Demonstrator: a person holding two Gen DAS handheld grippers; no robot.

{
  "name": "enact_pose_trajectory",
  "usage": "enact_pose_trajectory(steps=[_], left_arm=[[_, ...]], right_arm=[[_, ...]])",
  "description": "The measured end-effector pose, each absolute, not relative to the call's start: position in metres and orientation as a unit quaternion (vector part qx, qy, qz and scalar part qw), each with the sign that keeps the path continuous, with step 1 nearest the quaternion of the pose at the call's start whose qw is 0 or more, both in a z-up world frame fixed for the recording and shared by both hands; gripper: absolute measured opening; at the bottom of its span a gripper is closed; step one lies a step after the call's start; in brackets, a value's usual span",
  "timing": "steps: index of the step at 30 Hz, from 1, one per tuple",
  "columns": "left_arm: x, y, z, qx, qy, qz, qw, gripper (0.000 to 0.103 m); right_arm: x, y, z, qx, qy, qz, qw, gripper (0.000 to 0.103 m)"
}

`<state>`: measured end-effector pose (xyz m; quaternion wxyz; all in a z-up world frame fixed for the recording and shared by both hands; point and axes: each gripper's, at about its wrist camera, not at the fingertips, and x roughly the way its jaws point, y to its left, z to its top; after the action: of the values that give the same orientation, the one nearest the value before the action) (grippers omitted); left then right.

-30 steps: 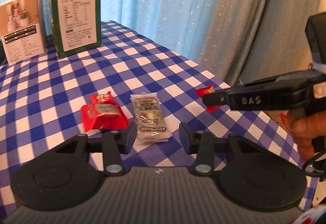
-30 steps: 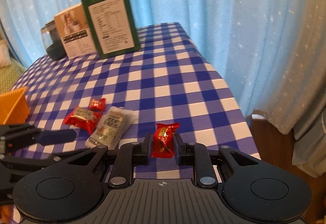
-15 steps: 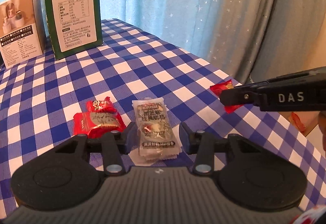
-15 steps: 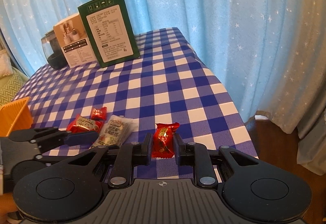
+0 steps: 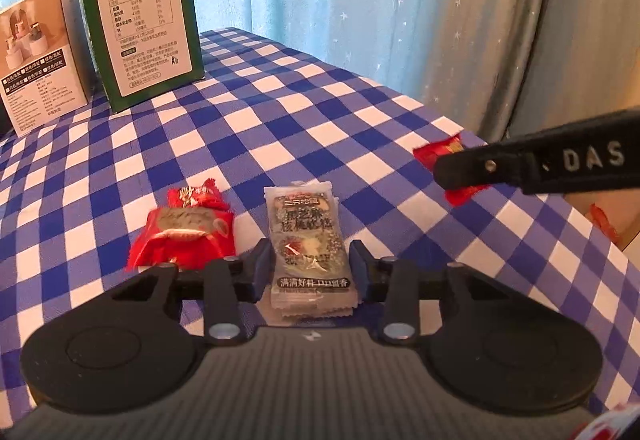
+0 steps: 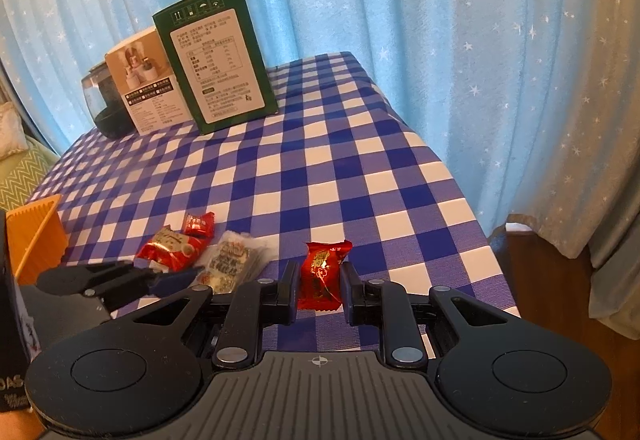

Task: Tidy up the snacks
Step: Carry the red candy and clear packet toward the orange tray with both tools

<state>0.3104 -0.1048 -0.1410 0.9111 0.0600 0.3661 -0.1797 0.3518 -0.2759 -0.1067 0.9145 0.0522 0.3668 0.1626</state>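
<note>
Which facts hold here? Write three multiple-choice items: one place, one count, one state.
1. The green box stands: A on a chair; B on the table beside the white box; C on the floor.
2. Red-wrapped snacks in the right wrist view: A one; B two; C three.
3. The right gripper is: A shut on the red candy; B open, empty; C gripping a box.
B, white box adjoins it on the table; C, held candy, red packet, small red sweet; A, candy upright in its grip.
</note>
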Motion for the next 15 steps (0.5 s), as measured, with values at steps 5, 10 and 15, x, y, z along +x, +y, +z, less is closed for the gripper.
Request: enact_pose_trajectory(steps=[5,10,15], left_arm=[[0.284,-0.104,-0.138,0.061,0.381,-0.175,0.906,0.037],[0.247,-0.09,-0.134,0.05,0.394,-0.157,0.904,0.036],[0.209,-0.067,-0.13,0.034,0.403,-0.128,0.905,0.036]], right_arm=[[0.348,-0.271,-0.107,0.047,0.368,0.172,0.913,0.021],[0.335,-0.268,-0.108,0.051,0.377,0.179,0.907,0.021],[0.309,-0.256,-0.108,0.04,0.384,0.201,0.9,0.021]])
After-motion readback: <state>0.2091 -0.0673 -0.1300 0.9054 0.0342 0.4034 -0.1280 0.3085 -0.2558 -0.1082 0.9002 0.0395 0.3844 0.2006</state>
